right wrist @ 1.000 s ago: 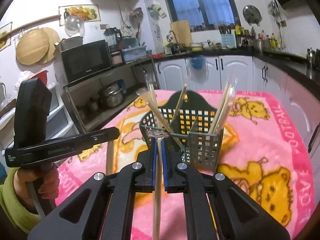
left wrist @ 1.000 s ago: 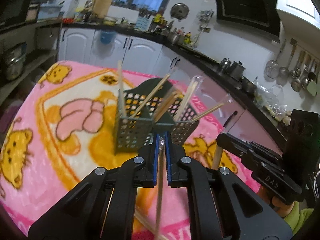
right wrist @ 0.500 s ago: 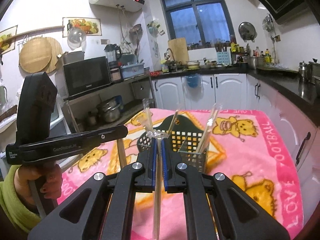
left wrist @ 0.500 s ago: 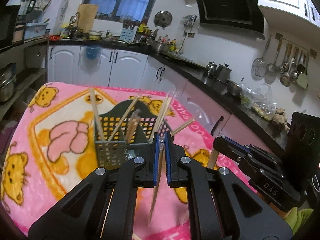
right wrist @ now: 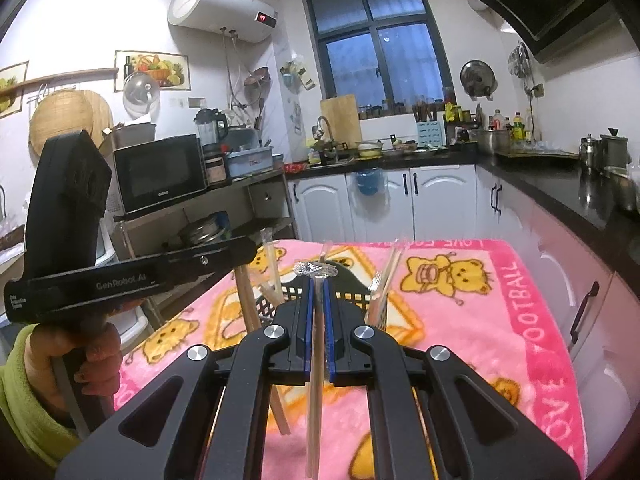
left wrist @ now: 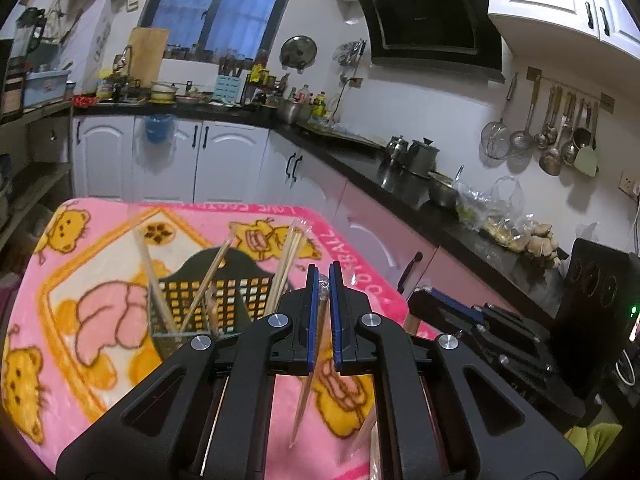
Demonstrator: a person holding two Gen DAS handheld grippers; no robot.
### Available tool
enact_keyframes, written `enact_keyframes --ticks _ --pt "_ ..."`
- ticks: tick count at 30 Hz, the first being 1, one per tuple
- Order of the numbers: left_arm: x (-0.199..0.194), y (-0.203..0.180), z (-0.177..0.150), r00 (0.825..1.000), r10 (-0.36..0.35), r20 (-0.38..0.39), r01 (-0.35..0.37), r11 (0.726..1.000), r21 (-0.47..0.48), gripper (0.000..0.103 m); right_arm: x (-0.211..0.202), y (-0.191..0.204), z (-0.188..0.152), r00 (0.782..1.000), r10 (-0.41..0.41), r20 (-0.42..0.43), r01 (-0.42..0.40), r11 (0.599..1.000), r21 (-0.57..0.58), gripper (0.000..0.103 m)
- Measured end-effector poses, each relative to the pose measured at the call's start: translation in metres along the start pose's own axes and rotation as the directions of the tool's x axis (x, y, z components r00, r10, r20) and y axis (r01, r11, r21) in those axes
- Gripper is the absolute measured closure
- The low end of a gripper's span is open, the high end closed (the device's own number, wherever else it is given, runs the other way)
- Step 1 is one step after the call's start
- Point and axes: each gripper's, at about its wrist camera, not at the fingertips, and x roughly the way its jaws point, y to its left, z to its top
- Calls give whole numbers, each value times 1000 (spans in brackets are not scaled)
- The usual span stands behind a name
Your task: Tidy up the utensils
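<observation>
A dark mesh utensil holder (left wrist: 208,300) stands on the pink blanket and holds several wrapped chopsticks (left wrist: 286,258). It also shows in the right wrist view (right wrist: 352,294), partly behind my fingers. My left gripper (left wrist: 324,276) is shut on a wrapped chopstick pair (left wrist: 306,396) that hangs down above the blanket, right of the holder. My right gripper (right wrist: 318,286) is shut on another wrapped chopstick pair (right wrist: 314,420), held upright in front of the holder. The left gripper's body (right wrist: 120,276) shows at the left of the right wrist view.
The pink cartoon blanket (right wrist: 500,320) covers the table. White cabinets and a dark counter (left wrist: 400,176) run behind and to the right. A shelf with a microwave (right wrist: 160,172) stands at the left.
Both grippers have risen and pulled back from the holder, each still holding its chopsticks. The holder now looks lower and farther in both views.
</observation>
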Motion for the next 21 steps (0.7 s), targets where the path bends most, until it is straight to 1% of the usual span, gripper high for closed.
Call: enact_keyframes --ticks 8,12,21 --pt "4 -1 27 999 5 43 -5 1000 11 100 9 -4 17 1000 4 24 -4 1000 -3 98" --pt "5 -1 40 998 14 62 -16 1000 17 100 15 -5 32 998 4 55 -4 1000 -7 98" --pt "0 -3 70 990 44 131 -50 998 49 100 26 -10 63 994 -8 107 9 1000 -15 98"
